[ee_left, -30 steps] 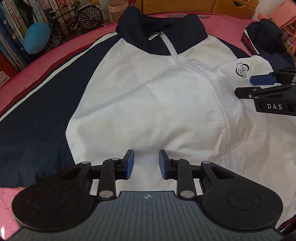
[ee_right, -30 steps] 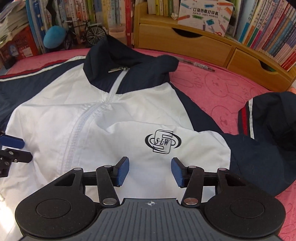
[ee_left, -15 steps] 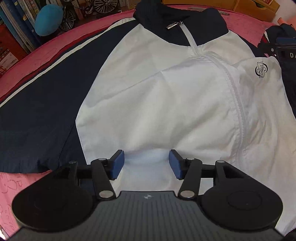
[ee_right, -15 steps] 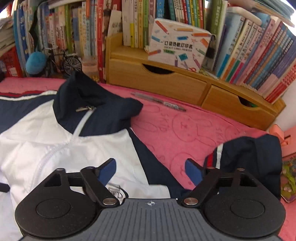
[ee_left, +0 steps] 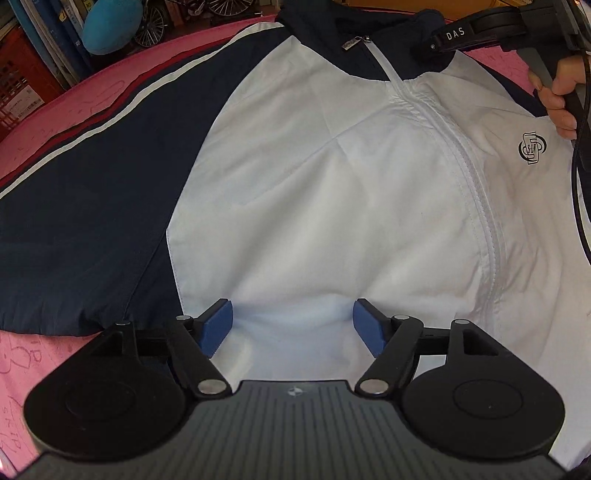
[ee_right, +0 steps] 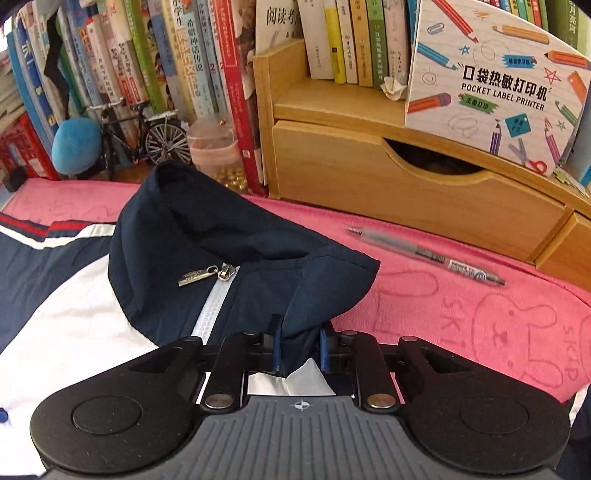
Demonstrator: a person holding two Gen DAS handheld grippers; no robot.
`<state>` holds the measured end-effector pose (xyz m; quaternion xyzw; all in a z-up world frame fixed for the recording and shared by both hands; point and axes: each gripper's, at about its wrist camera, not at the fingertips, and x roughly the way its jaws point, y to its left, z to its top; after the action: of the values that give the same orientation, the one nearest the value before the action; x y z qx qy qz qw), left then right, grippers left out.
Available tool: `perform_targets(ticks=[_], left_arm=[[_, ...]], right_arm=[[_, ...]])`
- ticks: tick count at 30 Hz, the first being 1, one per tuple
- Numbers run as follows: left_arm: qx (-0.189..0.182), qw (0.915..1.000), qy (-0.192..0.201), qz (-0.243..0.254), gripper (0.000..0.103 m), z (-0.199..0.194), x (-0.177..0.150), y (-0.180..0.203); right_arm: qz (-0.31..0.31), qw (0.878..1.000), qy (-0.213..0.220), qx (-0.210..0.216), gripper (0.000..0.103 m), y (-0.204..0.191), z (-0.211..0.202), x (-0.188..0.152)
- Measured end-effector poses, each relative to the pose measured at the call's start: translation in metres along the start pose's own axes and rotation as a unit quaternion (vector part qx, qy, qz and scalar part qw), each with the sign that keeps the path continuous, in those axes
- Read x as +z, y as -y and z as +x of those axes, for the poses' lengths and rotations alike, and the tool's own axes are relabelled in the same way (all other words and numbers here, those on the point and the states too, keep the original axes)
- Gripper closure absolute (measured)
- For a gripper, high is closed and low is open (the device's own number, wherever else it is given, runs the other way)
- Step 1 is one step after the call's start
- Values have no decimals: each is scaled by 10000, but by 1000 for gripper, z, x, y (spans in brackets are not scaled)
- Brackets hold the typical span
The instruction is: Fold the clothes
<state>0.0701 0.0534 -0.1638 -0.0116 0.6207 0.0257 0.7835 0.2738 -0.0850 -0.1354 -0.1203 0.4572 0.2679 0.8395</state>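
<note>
A white and navy zip jacket lies face up on a pink towel. My left gripper is open, its blue pads just above the white cloth near the jacket's lower edge. My right gripper is shut on the navy collar at the jacket's right shoulder. The right gripper also shows in the left wrist view, at the top right by the collar. The zipper pull lies on the collar.
A wooden drawer unit and rows of books stand behind the towel. A pen lies on the towel right of the collar. A model bicycle and a blue ball stand at the back left.
My right gripper moved from the chest logo up to the collar and shut on it. My left gripper opened wider and stayed over the jacket's lower part.
</note>
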Motion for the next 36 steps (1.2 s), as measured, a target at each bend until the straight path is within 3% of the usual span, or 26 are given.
perform_targets(ticks=[6, 12, 17, 20, 23, 26, 29, 33, 36], left_arm=[[-31, 10000, -9, 78, 27, 2, 1, -4], [-42, 10000, -19, 81, 22, 4, 2, -5], [-46, 10000, -10, 86, 21, 5, 2, -6], [-50, 9999, 25, 94, 19, 5, 2, -8], [-53, 9999, 58, 89, 18, 6, 2, -10], [-46, 9999, 85, 71, 18, 7, 3, -11], [-28, 9999, 123, 22, 17, 7, 3, -11], [8, 9996, 255, -75, 13, 8, 0, -13], [92, 9992, 334, -183, 13, 7, -3, -14]], right_arm=[[66, 9987, 244, -446, 92, 3, 30, 26], [-23, 9981, 278, -546, 92, 2, 53, 49], [-16, 9970, 568, -519, 89, -2, 27, 43], [-176, 9958, 825, -354, 85, -15, -2, 26], [-291, 9947, 982, 72, 83, -36, -29, -2], [-540, 9948, 767, 393, 81, -64, -30, -25], [-682, 9951, 408, 590, 87, -88, -10, -27], [-956, 9916, 588, 639, 86, -106, 30, -7], [-891, 9935, 551, 440, 74, -113, 51, 30]])
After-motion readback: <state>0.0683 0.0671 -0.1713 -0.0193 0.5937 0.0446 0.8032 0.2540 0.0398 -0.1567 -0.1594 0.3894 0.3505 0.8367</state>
